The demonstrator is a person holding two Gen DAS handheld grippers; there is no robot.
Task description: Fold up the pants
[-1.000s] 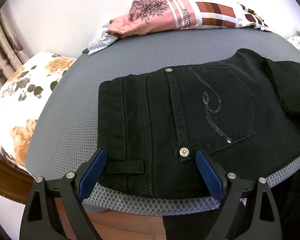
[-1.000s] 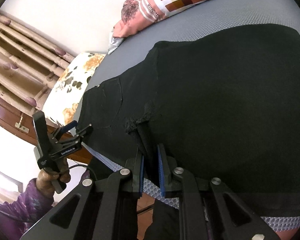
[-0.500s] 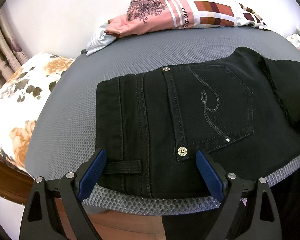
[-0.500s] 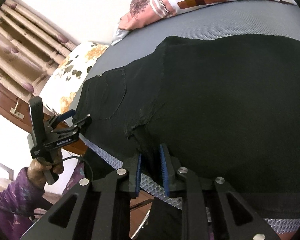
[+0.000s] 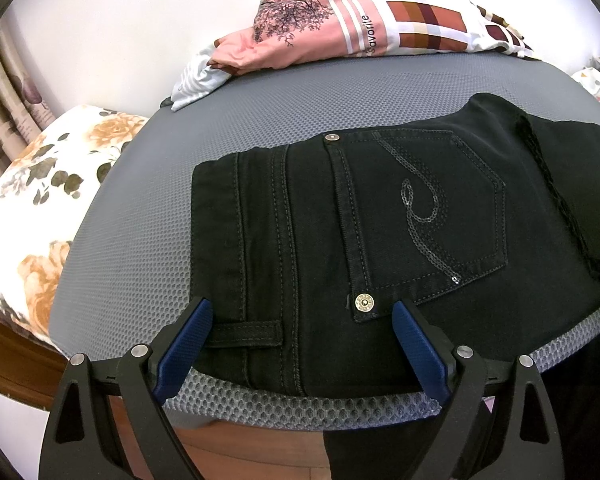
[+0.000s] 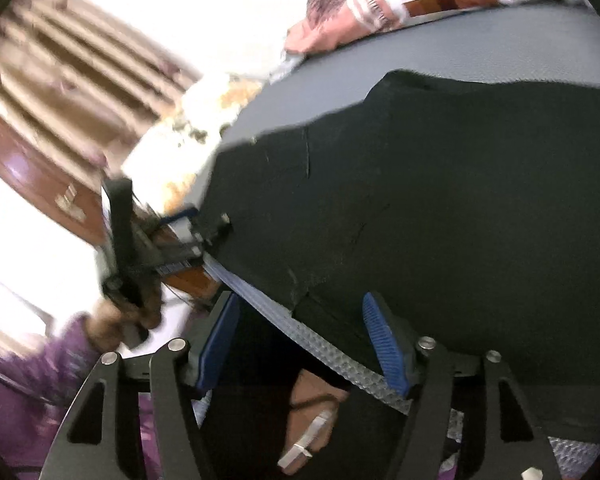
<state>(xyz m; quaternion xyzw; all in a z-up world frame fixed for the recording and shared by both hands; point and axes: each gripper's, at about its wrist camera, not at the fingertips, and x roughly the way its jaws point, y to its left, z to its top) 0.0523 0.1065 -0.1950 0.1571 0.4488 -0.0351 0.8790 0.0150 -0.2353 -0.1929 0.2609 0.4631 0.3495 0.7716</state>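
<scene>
Grey mesh mattress, patterned pink bedding at its far edge, floral pillow left of it, curtain behind the pillow

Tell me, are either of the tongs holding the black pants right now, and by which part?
Neither holds them. The left tongs stand wide over the black pants at the waistband; the right tongs are opening, pads off the cloth.

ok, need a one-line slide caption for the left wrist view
Open left gripper hovers at the waistband of folded black pants on a grey mesh pad.

Left tool spread wide, right tool jaws opening, both empty
</scene>
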